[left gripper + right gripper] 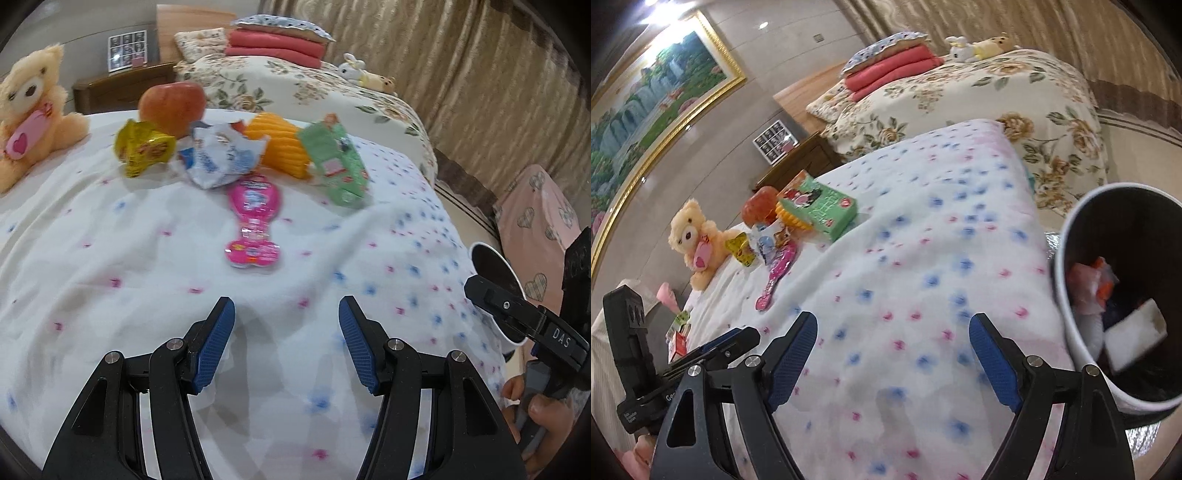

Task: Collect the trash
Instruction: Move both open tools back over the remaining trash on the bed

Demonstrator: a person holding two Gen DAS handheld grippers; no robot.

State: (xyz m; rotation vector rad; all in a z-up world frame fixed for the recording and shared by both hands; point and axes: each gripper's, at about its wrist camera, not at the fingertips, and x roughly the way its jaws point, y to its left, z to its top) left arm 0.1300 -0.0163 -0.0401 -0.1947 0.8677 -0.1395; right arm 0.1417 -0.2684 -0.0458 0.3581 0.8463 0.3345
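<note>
Wrappers lie on the white dotted blanket [110,229]: a pink package [254,218], a white-blue crumpled wrapper [218,155], a yellow wrapper [142,147] and a green carton [334,162]. My left gripper [287,310] is open and empty, hovering near the pink package. My right gripper [893,328] is open and empty over the blanket, left of the white bin [1071,258], which holds some trash. The same wrappers show far left in the right wrist view: pink package [777,275], green carton [822,208].
A teddy bear [29,107], an apple [171,105] and an orange ribbed toy [280,142] sit among the wrappers. A second bed with floral cover [295,85] lies behind. The bin [495,269] stands off the blanket's right edge.
</note>
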